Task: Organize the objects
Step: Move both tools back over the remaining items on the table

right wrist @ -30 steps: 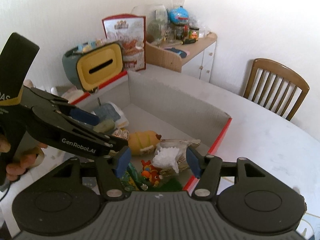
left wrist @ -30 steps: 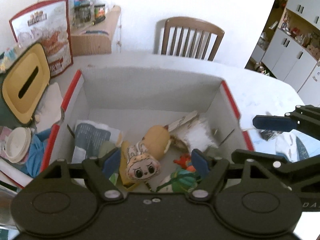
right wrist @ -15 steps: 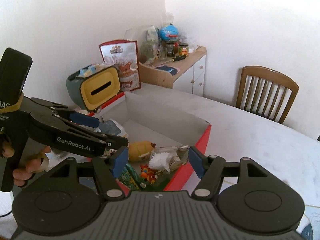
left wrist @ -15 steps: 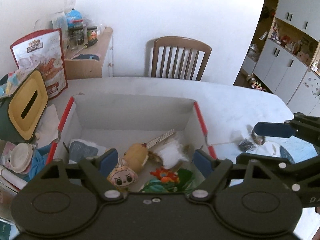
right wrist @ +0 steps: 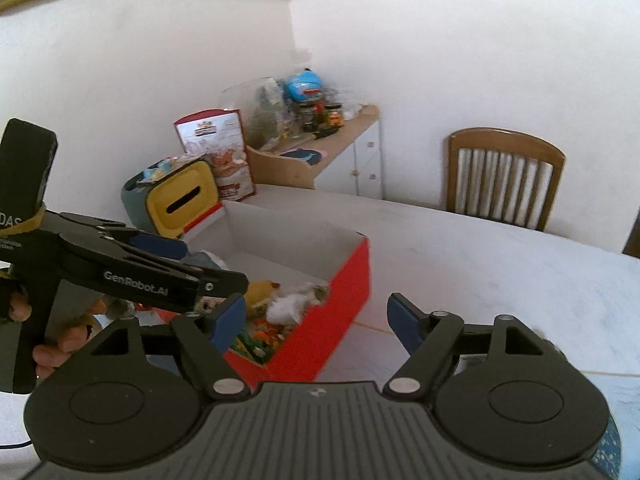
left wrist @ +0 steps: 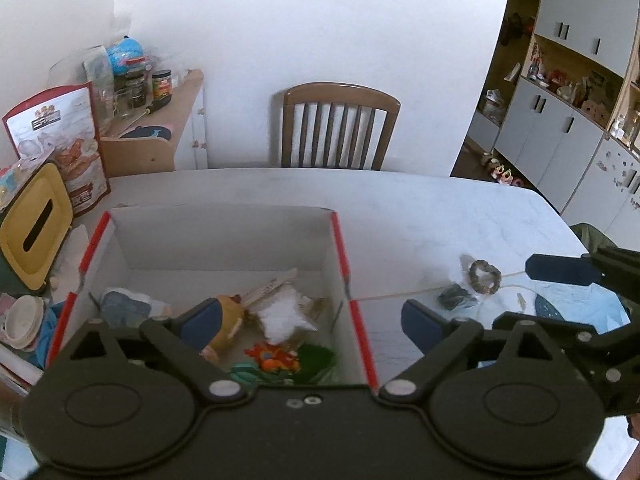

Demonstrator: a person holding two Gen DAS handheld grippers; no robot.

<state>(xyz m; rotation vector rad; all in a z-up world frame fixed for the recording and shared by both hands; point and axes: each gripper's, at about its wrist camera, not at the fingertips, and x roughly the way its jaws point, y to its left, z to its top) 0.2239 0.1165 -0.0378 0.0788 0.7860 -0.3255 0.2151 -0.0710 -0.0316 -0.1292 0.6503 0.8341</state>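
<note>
An open box [left wrist: 340, 236] with red edges and white walls sits on the white table. Inside lie a yellow plush doll [left wrist: 232, 314], a white fluffy bag [left wrist: 282, 318], an orange toy [left wrist: 274, 362] and a blue-grey packet [left wrist: 122, 306]. My left gripper [left wrist: 310, 322] hovers open and empty above the box's near right corner. To the right of the box, on the table, rest a small ring-shaped item [left wrist: 485, 276] and a dark little object [left wrist: 454, 296]. My right gripper [right wrist: 316, 316] is open and empty, near the box's red side [right wrist: 332, 320]. A hand holds the left gripper [right wrist: 208, 264].
A yellow tissue holder [left wrist: 34, 228], a red-and-white snack bag [left wrist: 60, 136] and a stack of bowls [left wrist: 22, 322] crowd the table's left. A wooden chair [left wrist: 340, 128] stands behind, beside a side cabinet [left wrist: 156, 148] with jars. A blue patterned cloth [left wrist: 580, 304] lies at right.
Both grippers have drawn back and up from the box, staying open. The left one has shifted right, from over the doll to over the box's right wall.
</note>
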